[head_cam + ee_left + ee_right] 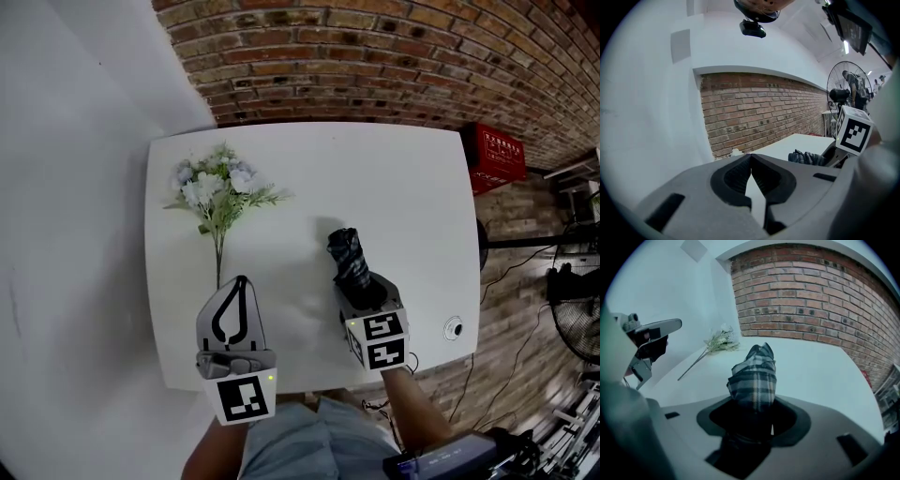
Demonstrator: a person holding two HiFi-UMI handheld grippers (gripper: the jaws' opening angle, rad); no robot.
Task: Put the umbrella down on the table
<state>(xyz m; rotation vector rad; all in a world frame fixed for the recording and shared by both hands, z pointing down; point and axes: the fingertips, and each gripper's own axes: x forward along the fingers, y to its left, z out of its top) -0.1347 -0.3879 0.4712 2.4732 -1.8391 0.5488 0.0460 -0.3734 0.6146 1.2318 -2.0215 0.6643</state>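
White table seen from above, with a folded plaid umbrella held over its near half.

The table [412, 178] is bare ahead of the umbrella [349, 255]. A spray of pale flowers [217, 192] lies well apart on the left. The left gripper [242, 281] hovers at the near edge, its fingers closed together on nothing. The right gripper [364, 289] has its fingers clamped on the umbrella's near end, tilting it away and downward. To finish well, bring it low and flat along the bare top, then loosen the fingers gently so it neither drops nor rolls.
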